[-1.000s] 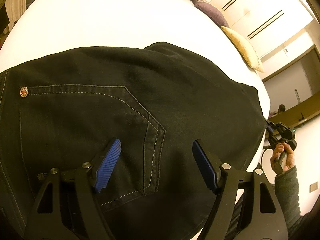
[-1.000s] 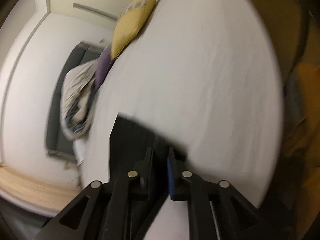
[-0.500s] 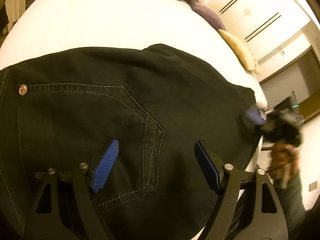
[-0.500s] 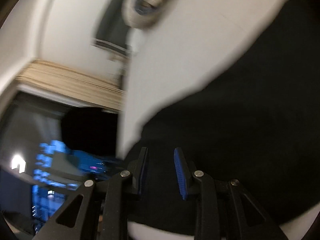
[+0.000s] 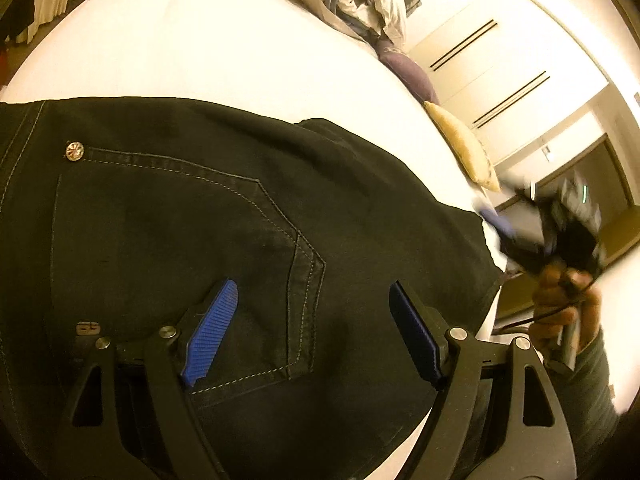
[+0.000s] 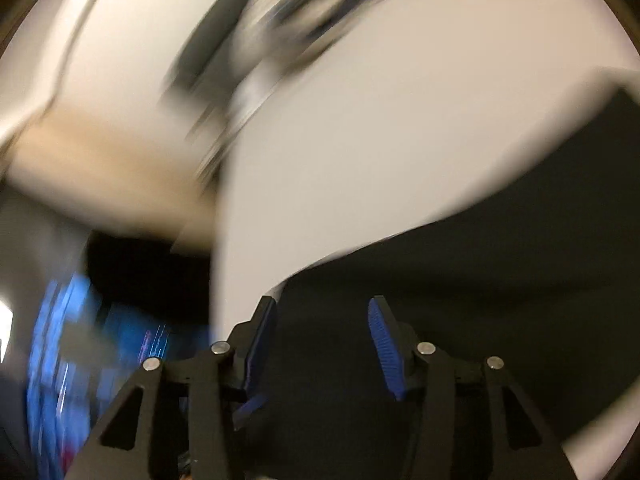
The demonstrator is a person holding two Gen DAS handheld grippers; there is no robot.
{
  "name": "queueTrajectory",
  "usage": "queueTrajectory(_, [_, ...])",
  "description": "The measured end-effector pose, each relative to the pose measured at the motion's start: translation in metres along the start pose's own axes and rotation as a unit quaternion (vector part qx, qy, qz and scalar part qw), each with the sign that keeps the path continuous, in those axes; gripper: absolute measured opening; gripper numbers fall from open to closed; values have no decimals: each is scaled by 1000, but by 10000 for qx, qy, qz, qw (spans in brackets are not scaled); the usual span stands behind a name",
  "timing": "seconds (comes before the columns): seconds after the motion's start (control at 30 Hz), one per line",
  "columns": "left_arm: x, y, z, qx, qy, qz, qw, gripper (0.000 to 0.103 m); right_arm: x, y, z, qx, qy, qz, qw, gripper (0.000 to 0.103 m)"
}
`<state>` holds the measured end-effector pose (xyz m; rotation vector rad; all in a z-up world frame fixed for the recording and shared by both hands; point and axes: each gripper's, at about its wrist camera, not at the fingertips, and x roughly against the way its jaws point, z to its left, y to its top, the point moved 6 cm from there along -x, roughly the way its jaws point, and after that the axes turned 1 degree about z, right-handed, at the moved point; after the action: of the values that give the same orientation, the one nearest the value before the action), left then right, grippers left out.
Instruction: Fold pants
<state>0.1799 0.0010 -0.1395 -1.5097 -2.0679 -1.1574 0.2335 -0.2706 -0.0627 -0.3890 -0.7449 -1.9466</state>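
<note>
Black pants (image 5: pixel 248 216) lie folded flat on a white bed (image 5: pixel 192 48), back pocket and a metal rivet facing up. My left gripper (image 5: pixel 312 292) is open and empty, hovering over the pocket. In the left wrist view my right gripper (image 5: pixel 532 228) is blurred, held in a hand at the pants' right edge. In the right wrist view the right gripper (image 6: pixel 322 312) is open and empty over the black pants (image 6: pixel 480 312). That view is motion-blurred.
A rolled duvet (image 5: pixel 360 4), a purple pillow (image 5: pixel 408 72) and a yellow pillow (image 5: pixel 464 144) lie at the far side of the bed. White closet doors (image 5: pixel 500 60) stand beyond. The bed's edge runs at the lower right.
The right gripper has let go of the pants edge and opened, swinging over the fabric. The left gripper stays open over the pocket, its view tilted slightly.
</note>
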Motion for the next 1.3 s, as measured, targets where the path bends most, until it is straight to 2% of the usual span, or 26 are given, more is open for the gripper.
queueTrajectory(0.1, [7,-3,5,86,-24,-32,10000,77,-98,1,41,181,556,1042,9928,54])
queueTrajectory(0.2, [11,-10,6,60,-39,-65,10000,77,-166,20,7,-155,-2,1497,9886,53])
queueTrajectory(0.27, [14,-14,7,-2,13,-67,10000,77,-172,36,-26,-430,-290,1307,9901,11])
queueTrajectory(0.3, [15,-15,7,-26,15,-72,10000,77,-166,51,-50,-767,-312,1055,9910,0])
queueTrajectory(0.33, [15,-16,8,-40,10,-78,10000,77,-158,65,-60,-995,-134,780,9919,0])
queueTrajectory(0.37, [14,-17,8,-43,13,-91,9999,77,-138,78,-72,-1067,-522,289,9925,0])
queueTrajectory(0.4, [14,-18,8,-49,21,-114,9999,77,-111,90,-79,-971,-1001,-186,9901,2])
queueTrajectory(0.47, [14,-22,7,-109,64,-152,9998,77,-86,91,-69,-849,-717,-356,9932,29])
queueTrajectory(0.5, [13,-24,8,-143,95,-176,9997,77,-80,85,-60,-753,-556,-257,9953,48])
queueTrajectory(0.57, [9,-25,3,-185,162,-202,9995,77,-75,57,-32,-387,-128,136,9991,53])
queueTrajectory(0.63, [7,-24,-1,-159,181,-215,9995,77,-84,13,-17,-178,273,652,9973,60])
queueTrajectory(0.67, [7,-24,-1,-153,188,-214,9995,77,-91,-6,-15,-98,176,884,9959,60])
queueTrajectory(0.7, [7,-25,-1,-150,200,-209,9995,77,-88,-20,-29,-71,5,872,9962,56])
queueTrajectory(0.73, [7,-25,-1,-155,208,-198,9995,77,-79,-24,-42,-186,90,680,9975,32])
queueTrajectory(0.77, [6,-25,-2,-163,210,-188,9995,77,-64,-22,-65,-581,151,471,9971,19])
queueTrajectory(0.8, [5,-25,-5,-165,205,-184,9995,77,-41,-18,-95,-1131,106,235,9932,0])
queueTrajectory(0.87, [1,-21,-11,-166,204,-171,9995,77,9,-16,-132,-1564,36,-357,9870,0])
queueTrajectory(0.93, [0,-18,-10,-152,237,-180,9994,77,83,-17,-174,-1698,-373,-1098,9786,0])
queueTrajectory(1.0, [-2,-17,-11,-178,308,-176,9992,77,148,-23,-216,-1985,-603,-1744,9626,0])
queueTrajectory(1.07, [-3,-16,-15,-192,361,-165,9990,77,220,-32,-260,-2400,-1023,-2579,9303,0])
queueTrajectory(1.13, [-3,-15,-17,-190,428,-117,9988,77,271,-47,-278,-2760,-1524,-3173,8944,1])
queueTrajectory(1.17, [-3,-15,-19,-171,474,-98,9987,77,292,-55,-280,-2832,-1687,-3386,8813,4])
queueTrajectory(1.2, [-1,-14,-22,-137,522,-92,9985,77,309,-56,-287,-2866,-1616,-3542,8754,11])
queueTrajectory(1.23, [0,-13,-25,-92,608,-93,9981,77,316,-59,-281,-2879,-1314,-3628,8765,29])
queueTrajectory(1.27, [3,-12,-28,-54,701,-108,9975,77,314,-60,-266,-2767,-867,-3657,8844,38])
queueTrajectory(1.3, [5,-11,-32,-46,732,-140,9972,77,303,-57,-247,-2519,-440,-3610,8968,53])
